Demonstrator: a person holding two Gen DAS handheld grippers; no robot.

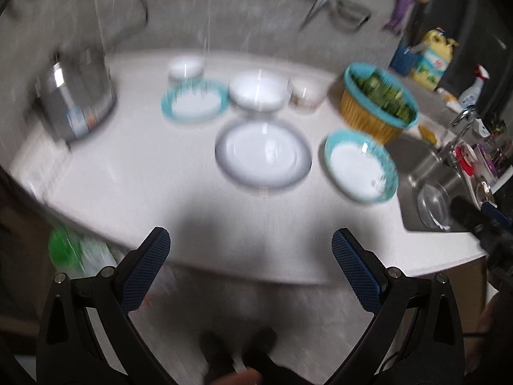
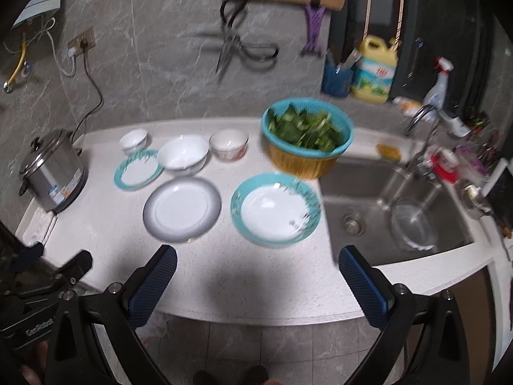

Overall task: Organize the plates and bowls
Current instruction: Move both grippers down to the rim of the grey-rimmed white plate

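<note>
Plates and bowls spread on white bench [image 2: 96, 240], none stacked yet: grey-rim plate [image 2: 182, 209] near centre, teal-rim deep plate [image 2: 276, 209] to its right, small teal-rim plate [image 2: 138, 169] far left, 3 bowls in far row, with white bowl [image 2: 183, 153] in the middle. Likely ceramic: stiff, glossy, slippery, breakable; best pinched at rim edge, lifted level. Left tool [image 1: 251, 247] wide, empty, hovering at near bench edge. Right tool [image 2: 258, 264] wide, empty, also short of the plates.
</note>
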